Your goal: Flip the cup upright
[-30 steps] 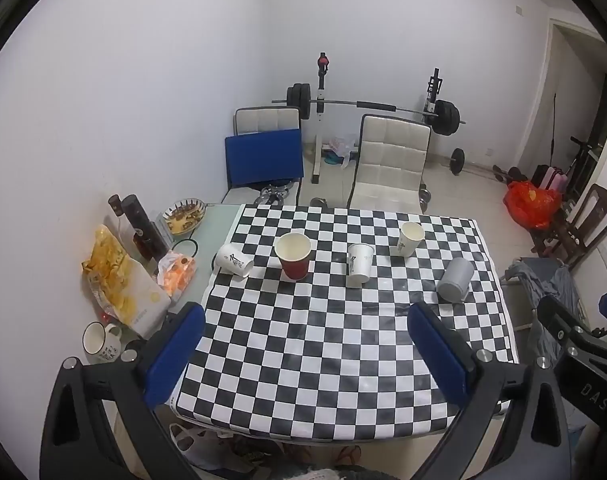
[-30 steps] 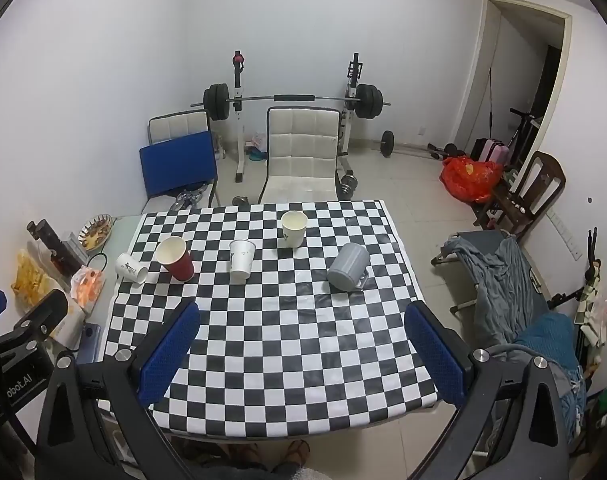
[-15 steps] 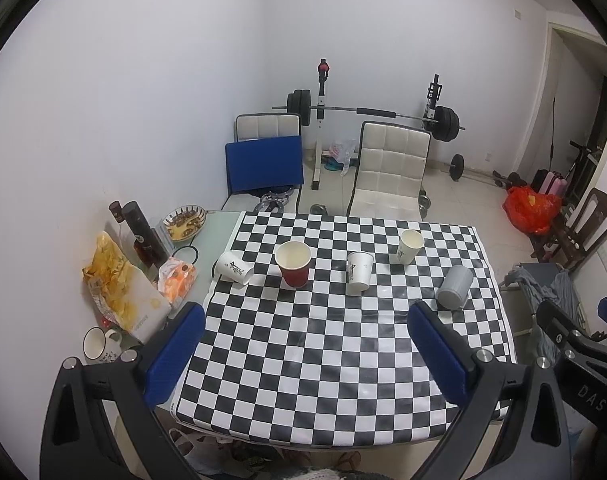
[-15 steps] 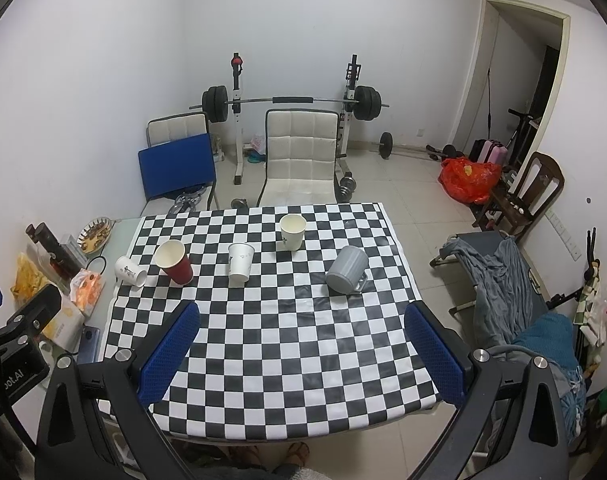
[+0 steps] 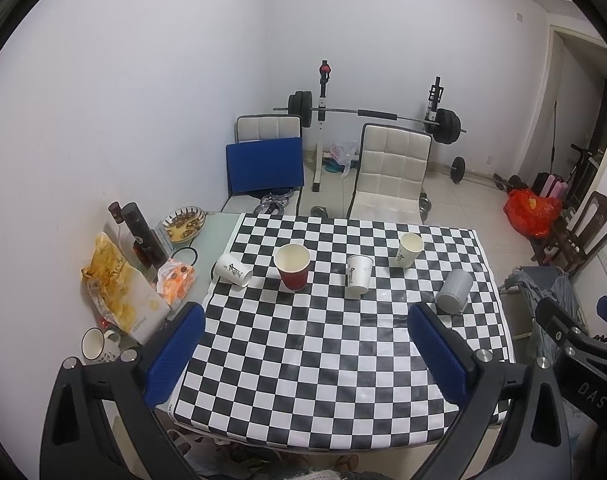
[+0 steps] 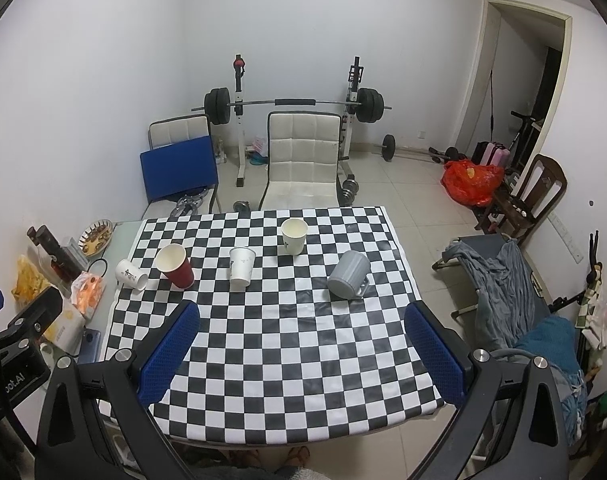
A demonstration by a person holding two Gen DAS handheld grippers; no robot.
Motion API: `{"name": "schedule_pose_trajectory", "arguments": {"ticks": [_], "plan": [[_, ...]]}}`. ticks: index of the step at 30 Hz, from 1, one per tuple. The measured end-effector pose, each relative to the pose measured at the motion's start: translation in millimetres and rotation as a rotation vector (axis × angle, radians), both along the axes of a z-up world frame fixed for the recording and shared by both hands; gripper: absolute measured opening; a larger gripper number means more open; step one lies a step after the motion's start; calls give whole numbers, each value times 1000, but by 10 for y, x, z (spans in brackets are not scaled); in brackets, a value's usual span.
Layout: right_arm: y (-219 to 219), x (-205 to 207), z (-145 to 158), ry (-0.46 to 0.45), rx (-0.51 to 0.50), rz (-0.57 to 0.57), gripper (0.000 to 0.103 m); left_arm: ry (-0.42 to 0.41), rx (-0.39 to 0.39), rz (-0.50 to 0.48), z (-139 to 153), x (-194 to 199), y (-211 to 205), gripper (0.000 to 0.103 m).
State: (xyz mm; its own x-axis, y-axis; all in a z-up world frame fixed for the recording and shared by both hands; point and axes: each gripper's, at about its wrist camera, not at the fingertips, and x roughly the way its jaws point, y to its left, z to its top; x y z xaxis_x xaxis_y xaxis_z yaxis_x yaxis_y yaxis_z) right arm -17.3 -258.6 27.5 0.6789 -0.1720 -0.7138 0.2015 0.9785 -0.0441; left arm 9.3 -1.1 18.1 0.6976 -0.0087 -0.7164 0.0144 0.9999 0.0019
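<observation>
A grey mug [image 6: 349, 275] stands upside down at the right of the checkered table [image 6: 279, 340]; it also shows in the left wrist view [image 5: 455, 291]. A small white paper cup [image 5: 233, 270] lies on its side at the table's left edge, also in the right wrist view [image 6: 131, 274]. A red cup [image 5: 292, 266], a white cup [image 5: 359, 274] and a cream cup [image 5: 409, 249] stand upright in a row. My left gripper [image 5: 305, 354] and right gripper [image 6: 301, 356] are open and empty, high above the near edge.
Left of the cloth lie a snack bag [image 5: 119, 292], dark bottles [image 5: 143, 236], a bowl [image 5: 183, 225] and a white mug [image 5: 97, 345]. White chairs [image 6: 303, 160], a blue board [image 6: 179, 174] and a barbell rack [image 6: 299, 104] stand behind. A cot with clothes [image 6: 503, 280] is right.
Both grippers have drawn back and up from the table, so the cups look smaller and farther. Nothing on the table has moved.
</observation>
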Motion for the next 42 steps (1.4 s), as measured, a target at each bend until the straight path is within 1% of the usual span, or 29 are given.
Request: {"name": "schedule_pose_trajectory", "arguments": {"ticks": [2, 5, 9, 11, 21, 42], "plan": [[0, -8, -5, -2, 1, -1, 103, 0, 1, 1, 0, 5, 4, 103], [-4, 118, 126, -2, 3, 3, 103, 0, 2, 1, 0, 14, 6, 103], [0, 111, 118, -2, 4, 2, 103, -2, 2, 2, 2, 30, -8, 103], [8, 157, 194, -1, 3, 2, 103, -2, 1, 2, 1, 28, -8, 103], [-9, 132, 163, -2, 5, 3, 103, -3, -2, -1, 21, 64, -34, 103], [0, 132, 185, -7, 5, 4, 103, -9, -14, 2, 57, -11, -66, 103]]}}
